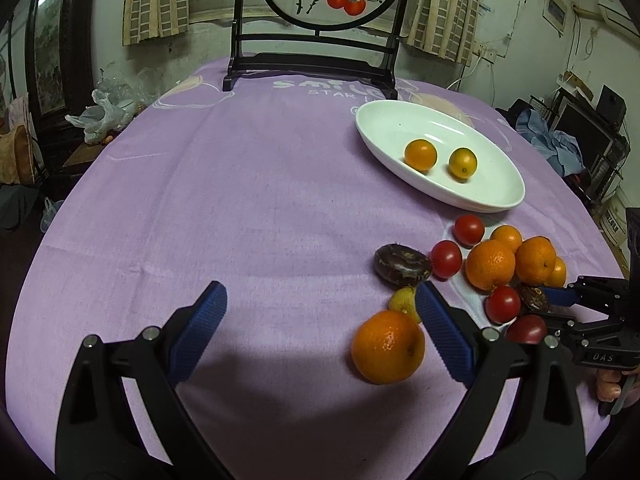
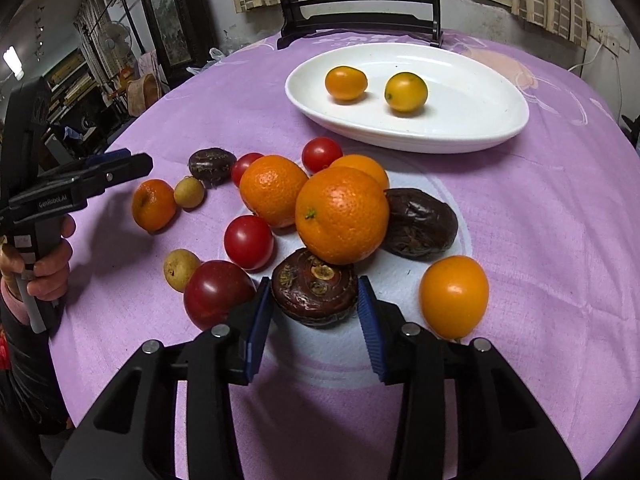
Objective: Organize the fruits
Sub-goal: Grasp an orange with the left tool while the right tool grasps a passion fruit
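R gripper [image 2: 316,312]: jaws spread, one blue ribbed pad each side of a dark wrinkled water chestnut [image 2: 315,293], small gaps both sides, not clamped. Big dimpled orange [image 2: 342,215] sits right behind it, glossy dark-red tomato [image 2: 218,294] crowds the left pad; smooth kumquat [image 2: 454,297] off to the right. L gripper [image 1: 320,320]: jaws wide apart, nothing held; a mandarin [image 1: 388,347] just inside its right pad. White glossy oval dish [image 2: 472,128] farther back w/ two kumquats; purple cloth [image 1: 240,200] under all.

The purple-clothed round bench [image 1: 240,200] carries a white oval ceramic dish [image 1: 496,196] at two o'clock, loose mixed fruits [image 1: 490,264] at four.
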{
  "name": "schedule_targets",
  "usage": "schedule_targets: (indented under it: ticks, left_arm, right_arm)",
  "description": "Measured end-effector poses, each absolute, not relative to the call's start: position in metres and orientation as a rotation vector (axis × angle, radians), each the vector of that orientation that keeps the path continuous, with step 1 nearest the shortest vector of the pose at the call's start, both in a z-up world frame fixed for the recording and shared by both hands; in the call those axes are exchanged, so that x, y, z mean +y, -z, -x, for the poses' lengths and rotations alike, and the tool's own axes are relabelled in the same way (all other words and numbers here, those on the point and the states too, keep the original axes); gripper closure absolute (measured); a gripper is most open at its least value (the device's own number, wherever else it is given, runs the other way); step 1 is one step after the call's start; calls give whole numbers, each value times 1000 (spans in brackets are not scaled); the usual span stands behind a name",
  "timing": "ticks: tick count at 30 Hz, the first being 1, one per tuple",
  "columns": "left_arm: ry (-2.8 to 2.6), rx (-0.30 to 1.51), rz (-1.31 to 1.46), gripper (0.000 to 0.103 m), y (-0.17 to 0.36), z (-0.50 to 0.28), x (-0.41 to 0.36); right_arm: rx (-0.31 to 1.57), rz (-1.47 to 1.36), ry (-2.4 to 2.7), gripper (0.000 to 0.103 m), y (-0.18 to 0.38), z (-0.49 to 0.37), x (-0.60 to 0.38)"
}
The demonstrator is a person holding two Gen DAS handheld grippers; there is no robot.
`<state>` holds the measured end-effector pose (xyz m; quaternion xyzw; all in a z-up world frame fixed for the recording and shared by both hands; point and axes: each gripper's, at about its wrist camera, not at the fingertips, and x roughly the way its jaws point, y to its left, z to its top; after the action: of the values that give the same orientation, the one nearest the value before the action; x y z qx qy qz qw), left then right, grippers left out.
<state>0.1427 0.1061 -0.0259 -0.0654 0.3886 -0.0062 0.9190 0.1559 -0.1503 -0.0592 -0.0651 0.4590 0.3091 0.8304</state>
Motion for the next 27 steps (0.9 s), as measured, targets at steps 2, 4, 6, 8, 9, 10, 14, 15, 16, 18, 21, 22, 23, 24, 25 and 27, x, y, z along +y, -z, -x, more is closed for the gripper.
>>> schedule_targets:
  ticks: [2,4,6,8,9,10,14,15,16,18,21,22,23,24,25,27]
  left_arm:
    - [35,807,124,6,27,-141,103]
    - [79,805,113,7,27,-137,99]
    - [140,800,91,7,26,-132,91]
    - [186,797,36,8,28,-126,78]
    - [201,800,9,9,29,-124,72]
    - [228,803,-12,11,30,-122,66]
    - [244,837,-15,25,34,-127,64]
    - [244,853,-8,30,36,-130,65]
    - [246,872,2,38,39,-134,66]
    - [237,898,9,49,42,-138,68]
    - [234,913,8,49,45,-140,67]
    - [233,919,2,49,46,-141,67]
    - [231,926,-1,49,48,-141,66]
    - [229,937,-4,49,50,-142,66]
    - [222,949,-7,52,52,-144,66]
    - [217,944,-1,56,52,-144,67]
  right_arm:
    - [975,116,-664,61,58,-155,-155]
    - [976,90,-687,61,56,-154,-159]
    - [969,63,-719,61,52,-150,-161]
    - [948,21,-770,61,45,-145,-164]
    - [938,6,-787,61,42,-143,-166]
    - [926,-7,-802,61,39,-141,-167]
    - [905,-18,-813,60,34,-137,-167]
    - [906,-20,-812,60,33,-137,-167]
    - [908,-21,-811,60,33,-138,-167]
    - [907,-22,-810,61,33,-137,-167]
    - [904,-21,-811,61,33,-138,-167]
    - [904,-21,-812,61,33,-138,-167]
    - [903,-20,-812,61,33,-137,-167]
    - [901,-21,-812,61,33,-137,-167]
    - [901,-23,-813,61,32,-137,-167]
    - [895,-31,-817,61,31,-137,-169]
